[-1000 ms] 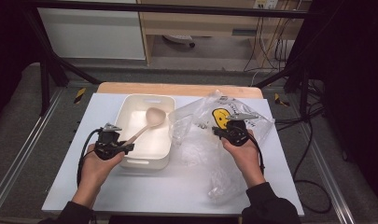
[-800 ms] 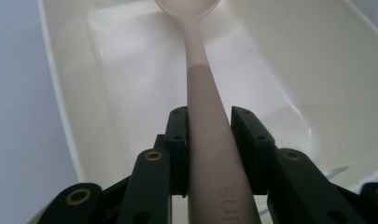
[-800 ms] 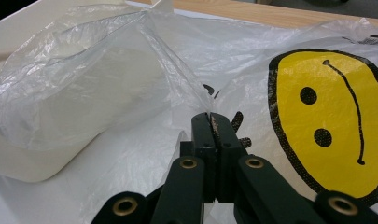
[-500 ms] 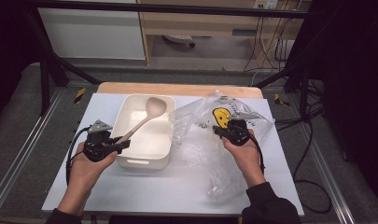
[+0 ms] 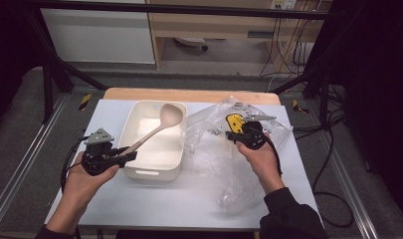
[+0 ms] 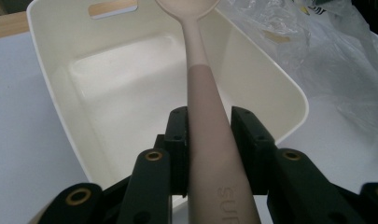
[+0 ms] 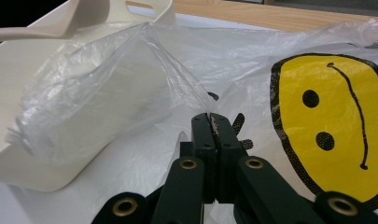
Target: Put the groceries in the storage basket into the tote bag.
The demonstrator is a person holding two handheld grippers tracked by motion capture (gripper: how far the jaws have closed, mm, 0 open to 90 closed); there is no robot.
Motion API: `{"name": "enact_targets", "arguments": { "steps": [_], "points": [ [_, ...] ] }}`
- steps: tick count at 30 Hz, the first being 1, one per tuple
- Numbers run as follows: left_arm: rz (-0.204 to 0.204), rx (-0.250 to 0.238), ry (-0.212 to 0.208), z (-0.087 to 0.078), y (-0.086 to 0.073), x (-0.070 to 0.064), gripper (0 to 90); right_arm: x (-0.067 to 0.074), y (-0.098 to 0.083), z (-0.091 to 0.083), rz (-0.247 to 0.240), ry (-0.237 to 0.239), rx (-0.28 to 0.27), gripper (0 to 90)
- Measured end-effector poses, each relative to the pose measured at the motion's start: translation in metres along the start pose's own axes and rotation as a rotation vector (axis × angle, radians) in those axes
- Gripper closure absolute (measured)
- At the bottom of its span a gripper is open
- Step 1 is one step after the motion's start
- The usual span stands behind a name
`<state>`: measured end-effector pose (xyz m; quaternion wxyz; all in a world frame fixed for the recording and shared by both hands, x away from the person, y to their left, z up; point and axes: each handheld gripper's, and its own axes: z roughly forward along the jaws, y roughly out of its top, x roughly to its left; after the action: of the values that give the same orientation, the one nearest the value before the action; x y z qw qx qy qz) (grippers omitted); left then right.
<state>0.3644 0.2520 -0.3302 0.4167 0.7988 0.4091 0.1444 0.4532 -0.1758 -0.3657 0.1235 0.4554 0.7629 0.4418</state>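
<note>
The left gripper (image 5: 120,155) pinches the handle of a spoon (image 5: 159,124), whose bowl hangs above the far end of the empty white tub (image 5: 139,172), toward one o'clock from that hand. At three o'clock from the tub, the right gripper (image 5: 230,134) has its jaws pressed together on a fold of the plastic bag (image 7: 144,65). Judging from this, the spoon is out of the tub and not yet bagged. The bag's opening is hard to make out.

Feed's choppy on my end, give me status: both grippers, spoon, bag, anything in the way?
Left gripper shut on spoon, held over tub. Right gripper pinching plastic bag. Nothing blocking.
</note>
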Motion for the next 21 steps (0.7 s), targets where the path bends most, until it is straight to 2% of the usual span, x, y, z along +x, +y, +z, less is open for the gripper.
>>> {"name": "enact_targets", "arguments": {
  "steps": [2, 6, 9, 12, 16, 21],
  "points": [
    [-0.01, 0.001, -0.033, 0.0, 0.003, 0.007, 68.7, 0.001, 0.006, 0.0, -0.004, 0.004, 0.014, 90.0],
    [0.017, -0.002, -0.02, 0.0, 0.01, 0.02, 68.6, 0.002, 0.016, -0.002, -0.007, 0.013, 0.034, 90.0],
    [0.033, 0.006, -0.035, 0.0, 0.015, 0.026, 68.7, 0.002, 0.019, -0.001, 0.004, 0.029, 0.046, 90.0],
    [0.053, -0.001, -0.049, -0.005, 0.02, 0.028, 68.7, 0.002, 0.023, 0.0, 0.014, 0.037, 0.056, 90.0],
    [0.084, -0.018, -0.037, -0.015, 0.025, 0.026, 68.7, 0.002, 0.029, -0.002, 0.014, 0.036, 0.069, 90.0],
    [0.11, -0.025, -0.068, -0.025, 0.029, 0.019, 68.7, 0.003, 0.036, -0.007, 0.018, 0.044, 0.074, 90.0]
  ]
}}
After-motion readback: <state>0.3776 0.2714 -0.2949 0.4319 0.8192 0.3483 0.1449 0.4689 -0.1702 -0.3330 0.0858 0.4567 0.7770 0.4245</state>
